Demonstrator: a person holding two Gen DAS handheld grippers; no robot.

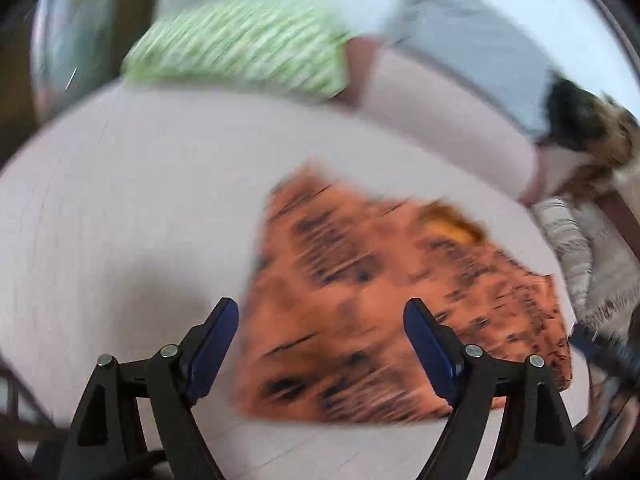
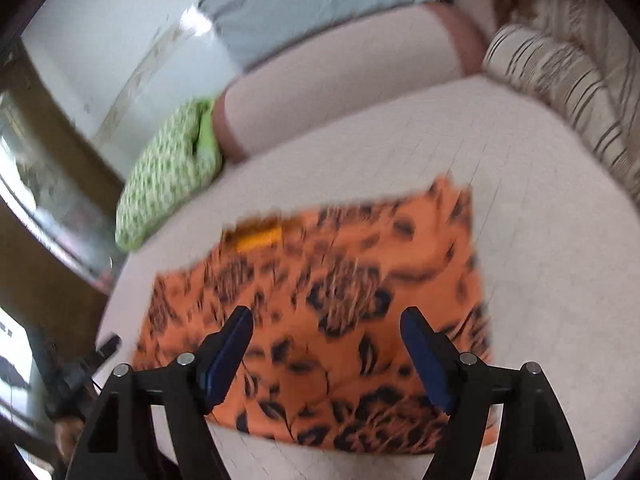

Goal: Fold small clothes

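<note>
An orange garment with a black leopard print [image 1: 384,304] lies flat on the pale bed sheet [image 1: 120,208]; it also shows in the right wrist view [image 2: 340,312]. A yellow patch [image 2: 258,236] shows at its far edge. My left gripper [image 1: 320,312] is open and empty, hovering over the garment's near left edge. My right gripper [image 2: 326,320] is open and empty, hovering over the garment's near part. Both views are blurred by motion.
A green patterned pillow [image 1: 240,44] lies at the far side of the bed, also in the right wrist view [image 2: 168,176]. A pink bolster [image 2: 344,84] lies along the back. Striped cream bedding [image 2: 568,92] is at the right. The bed's edge is near me.
</note>
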